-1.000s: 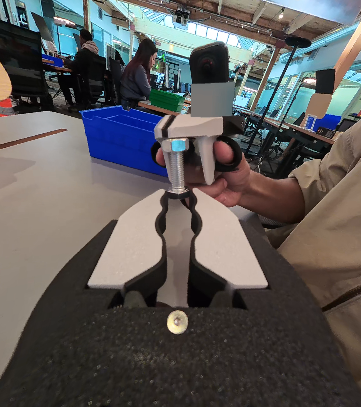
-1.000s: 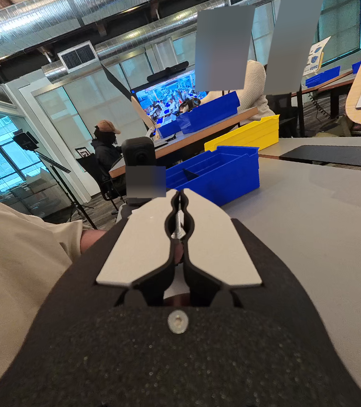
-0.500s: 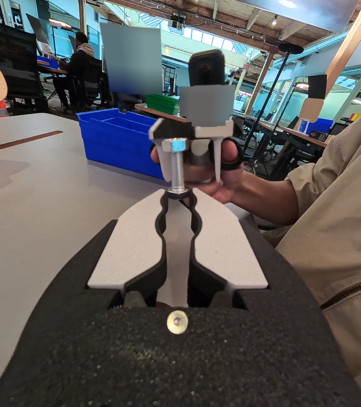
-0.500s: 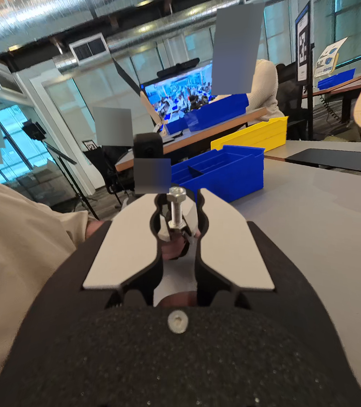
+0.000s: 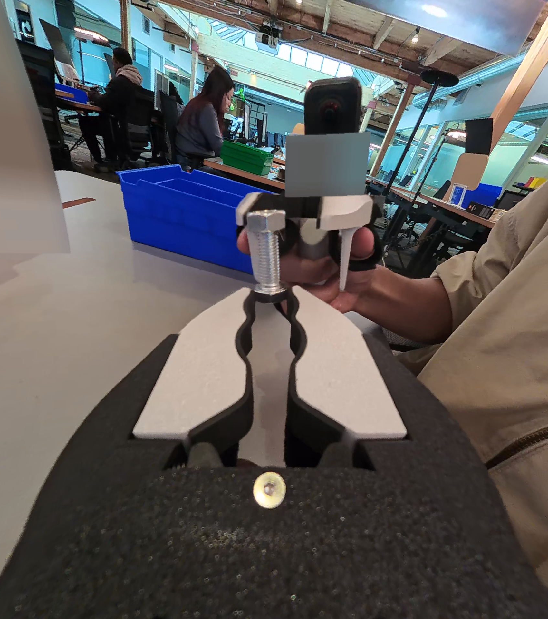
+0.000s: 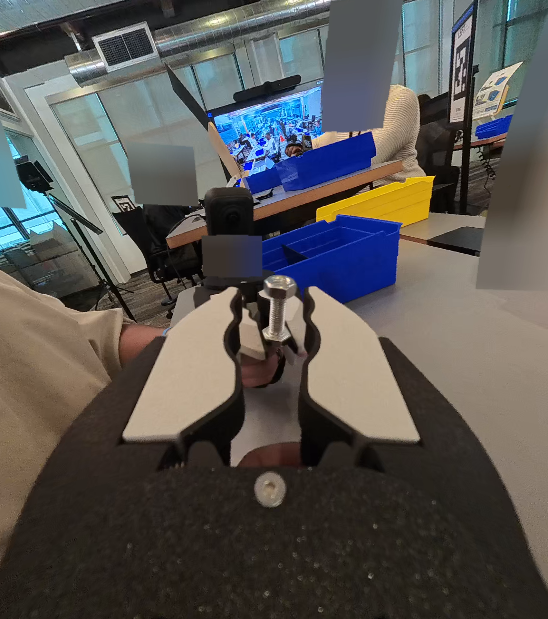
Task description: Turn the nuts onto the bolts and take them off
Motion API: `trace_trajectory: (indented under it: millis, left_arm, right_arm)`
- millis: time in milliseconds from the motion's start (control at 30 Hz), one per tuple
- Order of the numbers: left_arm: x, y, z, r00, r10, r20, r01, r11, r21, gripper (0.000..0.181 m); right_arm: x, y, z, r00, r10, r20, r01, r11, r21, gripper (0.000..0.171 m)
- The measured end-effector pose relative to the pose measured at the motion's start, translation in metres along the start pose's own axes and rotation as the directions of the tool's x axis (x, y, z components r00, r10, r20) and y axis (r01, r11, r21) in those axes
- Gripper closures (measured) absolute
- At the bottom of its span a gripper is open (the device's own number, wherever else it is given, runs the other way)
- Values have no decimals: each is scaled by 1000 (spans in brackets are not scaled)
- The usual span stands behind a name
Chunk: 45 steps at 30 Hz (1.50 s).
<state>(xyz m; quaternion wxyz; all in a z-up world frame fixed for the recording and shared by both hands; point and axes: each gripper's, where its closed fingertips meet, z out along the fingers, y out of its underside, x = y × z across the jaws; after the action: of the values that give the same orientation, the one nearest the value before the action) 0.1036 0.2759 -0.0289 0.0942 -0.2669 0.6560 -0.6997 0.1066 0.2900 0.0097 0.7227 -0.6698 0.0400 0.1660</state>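
A silver bolt (image 5: 265, 254) stands upright, head on top, with a nut (image 5: 269, 297) at the lower end of its thread. My left gripper (image 5: 270, 298) is shut on that nut and holds the bolt above the grey table (image 5: 65, 335). In the right wrist view the bolt (image 6: 278, 308) stands between the tips of my right gripper (image 6: 272, 298), which is open and does not grip it. The nut (image 6: 276, 335) sits in the left gripper's tips (image 6: 276, 343) just beyond. In the left wrist view the right gripper (image 5: 302, 217) is open, one finger beside the bolt head.
A blue divided bin (image 5: 182, 214) stands on the table behind the bolt; it also shows in the right wrist view (image 6: 332, 254). A yellow bin (image 6: 383, 204) lies farther back. The holder's beige sleeve (image 5: 500, 301) fills the right side. People sit at desks behind. The tips of both grippers are at nearly the same place.
The right gripper was shut on the bolt one second ago; it has opened and let go. The left gripper still holds the nut, and the bolt stays upright.
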Motion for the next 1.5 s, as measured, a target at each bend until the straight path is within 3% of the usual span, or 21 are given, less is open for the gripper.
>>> trace_trajectory:
  millis: [733,1033,1300,1500]
  left_arm:
    - [2,3,1,1000,6,-12,-6,1000,-17,163]
    - [-8,-2,-5,1000,-22,14,22,1000,10,164]
    - [0,4,0,1000,0,-15,0,1000,-21,163]
    - [-12,-3,-8,999,-25,23,25,1000,10,164]
  right_arm:
    - [-7,4,16,1000,-10,28,11,1000,-29,130]
    - [3,1,2,999,-21,-24,21,1000,-16,130]
    - [-8,5,21,999,-5,36,6,1000,-28,127]
    - [-1,2,7,1000,-6,0,6,1000,-11,129]
